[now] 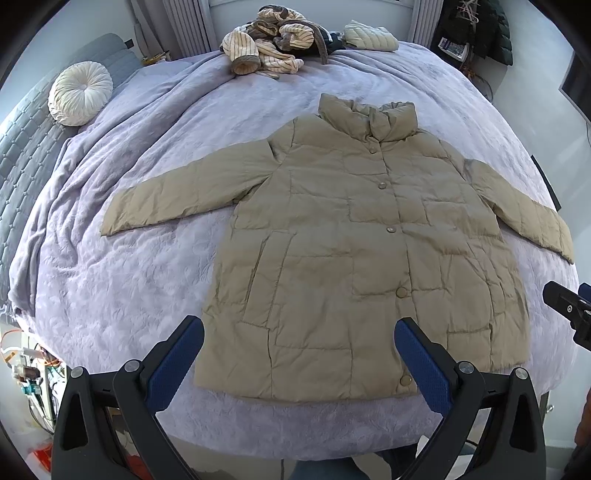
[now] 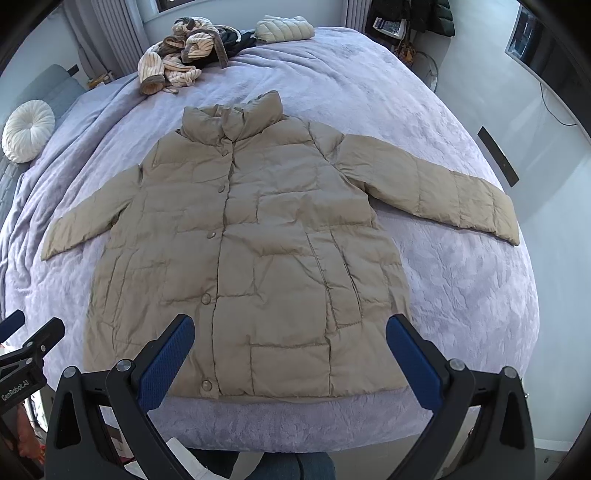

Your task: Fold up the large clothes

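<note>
A beige quilted puffer jacket [image 1: 351, 240] [image 2: 243, 240] lies flat and buttoned on the lilac bedspread [image 1: 129, 280] [image 2: 461, 295], collar away from me, both sleeves spread out to the sides. My left gripper [image 1: 299, 332] hovers open above the jacket's hem, left of the button line, blue pads wide apart, nothing between them. My right gripper [image 2: 290, 330] hangs open over the hem's right half, also holding nothing. Each gripper's tip shows at the edge of the other view: the right gripper [image 1: 569, 306] and the left gripper [image 2: 33, 336].
A heap of striped cream clothes [image 1: 266, 48] [image 2: 177, 55] and a folded pale puffer [image 1: 369, 37] [image 2: 284, 27] sit at the far end of the bed. A round white cushion [image 1: 79, 92] [image 2: 27, 129] lies at the far left. A person's legs [image 2: 291, 465] show below.
</note>
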